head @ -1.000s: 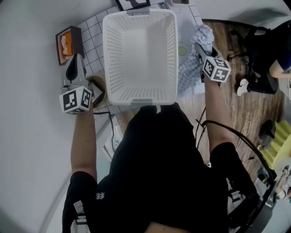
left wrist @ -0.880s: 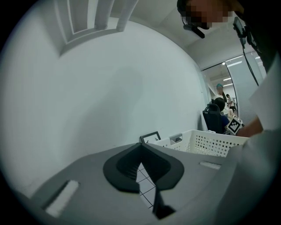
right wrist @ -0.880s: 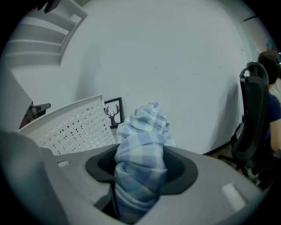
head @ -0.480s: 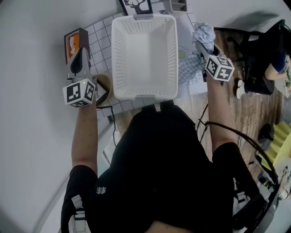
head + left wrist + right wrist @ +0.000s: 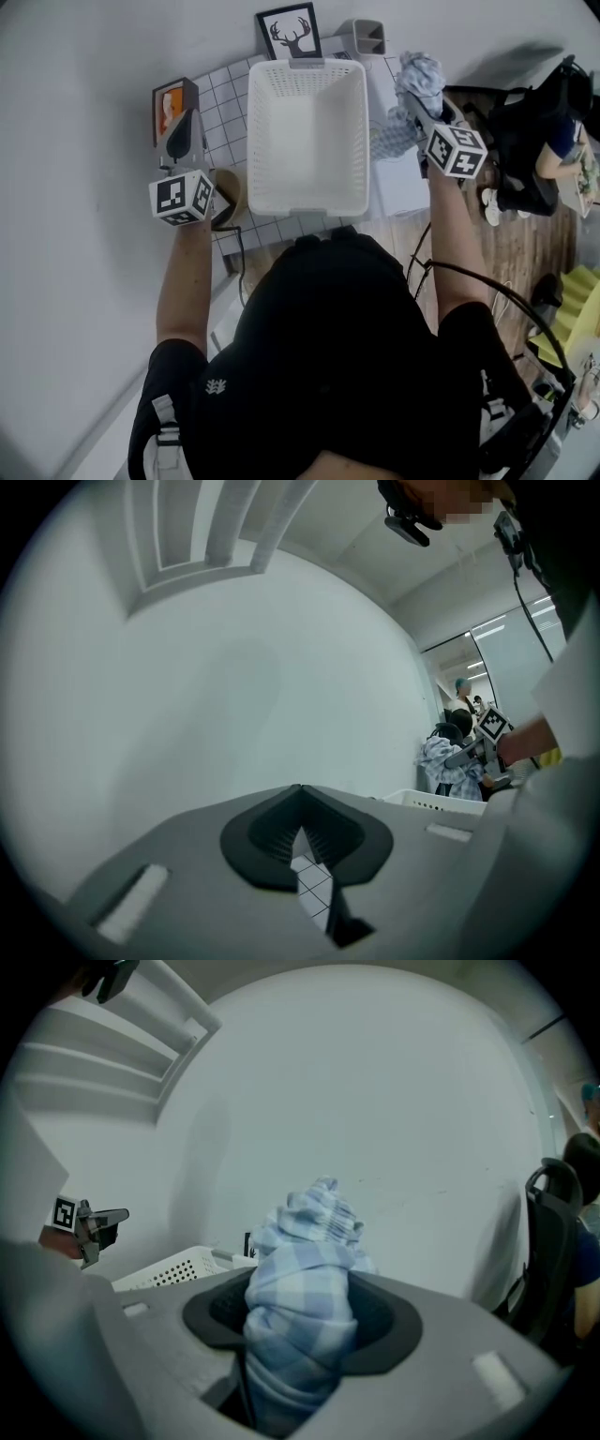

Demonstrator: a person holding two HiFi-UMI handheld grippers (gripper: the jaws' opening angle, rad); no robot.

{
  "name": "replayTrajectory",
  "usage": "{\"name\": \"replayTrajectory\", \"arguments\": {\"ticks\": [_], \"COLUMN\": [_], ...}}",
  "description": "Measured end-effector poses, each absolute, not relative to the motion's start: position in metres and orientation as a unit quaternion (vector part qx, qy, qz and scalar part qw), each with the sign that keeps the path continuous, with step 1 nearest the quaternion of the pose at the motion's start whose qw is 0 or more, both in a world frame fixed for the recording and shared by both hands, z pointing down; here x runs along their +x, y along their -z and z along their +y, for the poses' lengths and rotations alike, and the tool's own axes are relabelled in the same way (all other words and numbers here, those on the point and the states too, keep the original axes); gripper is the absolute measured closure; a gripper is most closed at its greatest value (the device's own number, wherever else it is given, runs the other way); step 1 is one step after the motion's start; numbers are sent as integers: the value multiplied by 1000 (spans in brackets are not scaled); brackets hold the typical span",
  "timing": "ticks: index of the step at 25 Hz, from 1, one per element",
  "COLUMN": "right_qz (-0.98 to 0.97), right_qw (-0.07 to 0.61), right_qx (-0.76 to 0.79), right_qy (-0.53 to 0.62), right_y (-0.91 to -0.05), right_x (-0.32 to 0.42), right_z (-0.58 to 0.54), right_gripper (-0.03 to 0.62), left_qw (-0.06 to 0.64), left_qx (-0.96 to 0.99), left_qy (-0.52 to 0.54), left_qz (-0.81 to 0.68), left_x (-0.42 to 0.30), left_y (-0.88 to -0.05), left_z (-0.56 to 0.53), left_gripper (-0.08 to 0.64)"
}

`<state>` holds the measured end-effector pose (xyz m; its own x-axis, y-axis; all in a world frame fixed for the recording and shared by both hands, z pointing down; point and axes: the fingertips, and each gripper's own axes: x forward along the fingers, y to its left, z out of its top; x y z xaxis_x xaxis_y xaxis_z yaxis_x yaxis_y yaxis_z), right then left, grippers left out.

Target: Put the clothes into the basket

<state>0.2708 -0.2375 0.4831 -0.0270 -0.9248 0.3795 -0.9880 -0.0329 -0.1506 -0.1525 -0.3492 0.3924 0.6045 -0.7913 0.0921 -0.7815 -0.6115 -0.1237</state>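
The white perforated basket (image 5: pixel 307 141) stands empty on the tiled tabletop. My right gripper (image 5: pixel 414 105) hovers at its far right corner, shut on a bunched blue checked cloth (image 5: pixel 419 75) whose tail hangs down beside the basket. In the right gripper view the cloth (image 5: pixel 309 1241) fills the space between the jaws, with the basket (image 5: pixel 173 1267) to the left. My left gripper (image 5: pixel 187 122) is held left of the basket, shut with nothing in it. In the left gripper view its tips (image 5: pixel 300 797) meet, and the basket rim (image 5: pixel 439 804) and the cloth (image 5: pixel 448 761) show at right.
A deer picture (image 5: pixel 289 33) and a grey holder (image 5: pixel 366 37) stand behind the basket. An orange-faced box (image 5: pixel 171 108) and a round wooden ring (image 5: pixel 225 192) lie to its left. A seated person and chair (image 5: pixel 539 141) are at right, over wooden floor.
The right gripper has lifted the checked cloth higher and carried it toward the basket's far right corner. The left gripper keeps its place beside the basket. The head camera has shifted.
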Motion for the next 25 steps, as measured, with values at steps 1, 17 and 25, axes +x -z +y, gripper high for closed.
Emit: {"name": "replayTrajectory", "arguments": {"ticks": [1, 17, 25], "right_qz": [-692, -728, -763], "right_qw": [80, 53, 45], "right_qx": [692, 671, 638], "right_qy": [-188, -132, -96], "right_y": [-477, -391, -350], "right_x": [269, 237, 195], "right_z": [-240, -280, -298], "right_gripper": [342, 342, 342], "left_qw": [35, 76, 86], "left_qx": [-895, -893, -890], "left_qy": [69, 33, 21], "left_qz": [438, 441, 448], "left_x": [-153, -161, -170], "left_y": [-392, -339, -326], "left_z": [-349, -354, -354], "left_gripper": [554, 554, 554]}}
